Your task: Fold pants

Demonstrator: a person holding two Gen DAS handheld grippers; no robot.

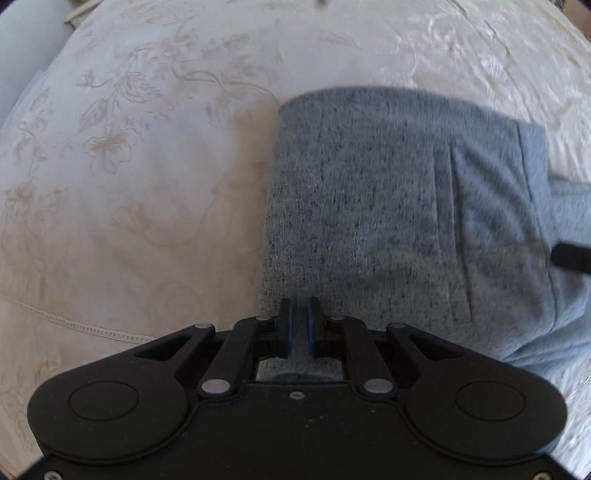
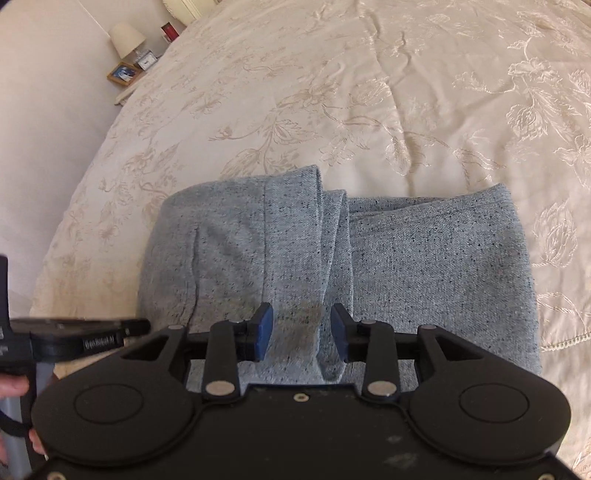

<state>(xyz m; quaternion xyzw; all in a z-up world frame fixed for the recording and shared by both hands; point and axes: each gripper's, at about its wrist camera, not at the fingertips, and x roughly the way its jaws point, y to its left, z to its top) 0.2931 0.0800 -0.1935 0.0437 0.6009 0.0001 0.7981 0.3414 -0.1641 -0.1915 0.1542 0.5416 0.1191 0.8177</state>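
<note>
Pants – grey, speckled knit – are lying folded up on the bed, sitting on a cream bedspread with an embroidered flower pattern all over it. From the right wrist view you can see two folded sections side by side with a rolled-looking crease running between them, and the whole bundle is pretty compact, near the edge of the bed.

Right gripper is hanging just over that middle crease, pointing steeply down. Its jaws are apart, blue pads well clear of each other, and nothing is pinched between them – the fabric is just underneath.

Left gripper is over the near left corner of the bundle, also aimed down at it. Its jaws are nearly together with only a thin gap. There's grey cloth showing in that gap, but I honestly can't tell whether it's pinched there or just lying below the fingers. That view is a bit blurry too. A seam or pocket line shows on the pants off to the right.

Off in the far corner beside the bed there's a little nightstand with a lamp, a framed picture and something red. The left gripper's body pokes into the right view at the left edge, with a bit of a hand below it.
</note>
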